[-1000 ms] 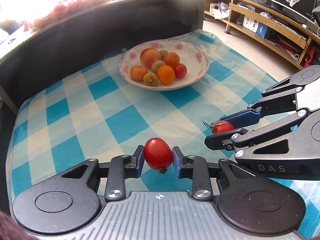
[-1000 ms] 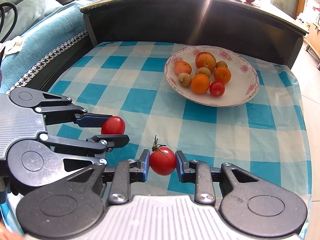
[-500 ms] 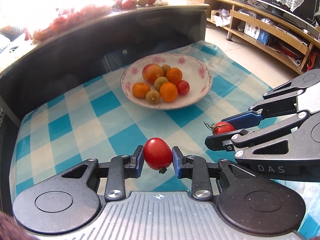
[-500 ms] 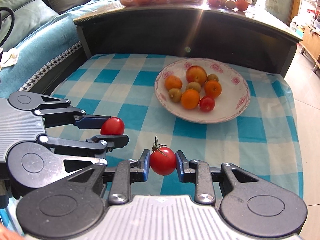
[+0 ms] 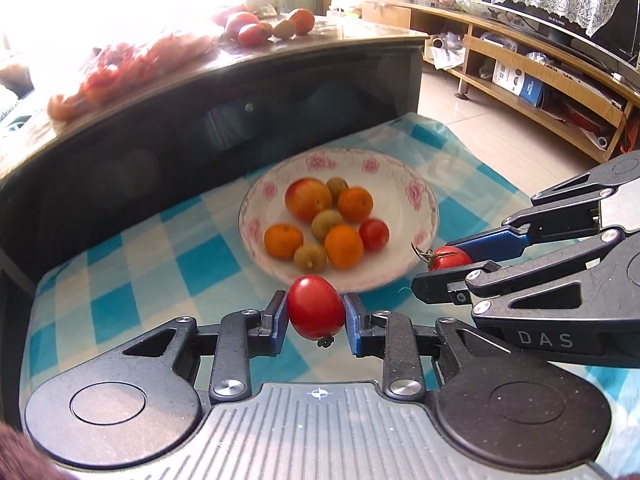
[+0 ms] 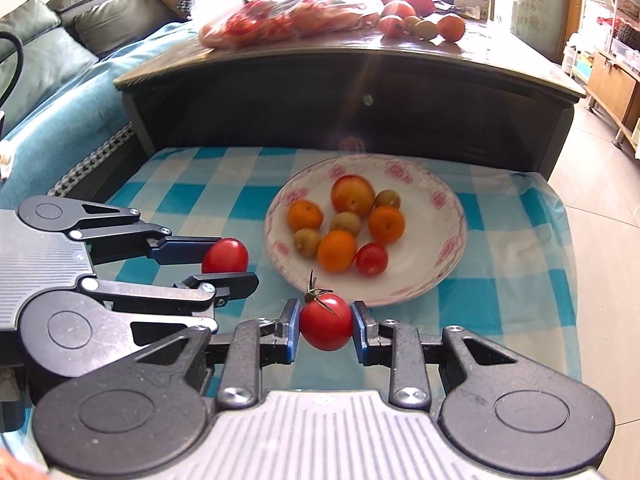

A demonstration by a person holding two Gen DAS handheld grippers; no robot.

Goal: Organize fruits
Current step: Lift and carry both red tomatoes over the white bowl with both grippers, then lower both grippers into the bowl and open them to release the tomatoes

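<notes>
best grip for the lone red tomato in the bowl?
Judgement: take the red tomato across its middle, from above and the near-right. That side faces bare bowl floor, while an orange sits close on its left, so set the fingers front-to-back, not left-right.

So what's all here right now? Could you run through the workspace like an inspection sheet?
Surface: blue and white checked cloth over a low table.
Job's things: floral bowl holding eight fruits: one large peach-like, three orange, three small green-brown, one small red.
Clutter: nothing seen on the cloth beside the bowl.
Grippers: left tool shut on a plain tomato; right tool shut on a stemmed tomato. Both are just short of the bowl's near rim.
Cables: a dark cable at the far left edge.
Surroundings: dark table behind, bearing loose fruit and a bag of red produce; sofa; wooden shelving.
</notes>
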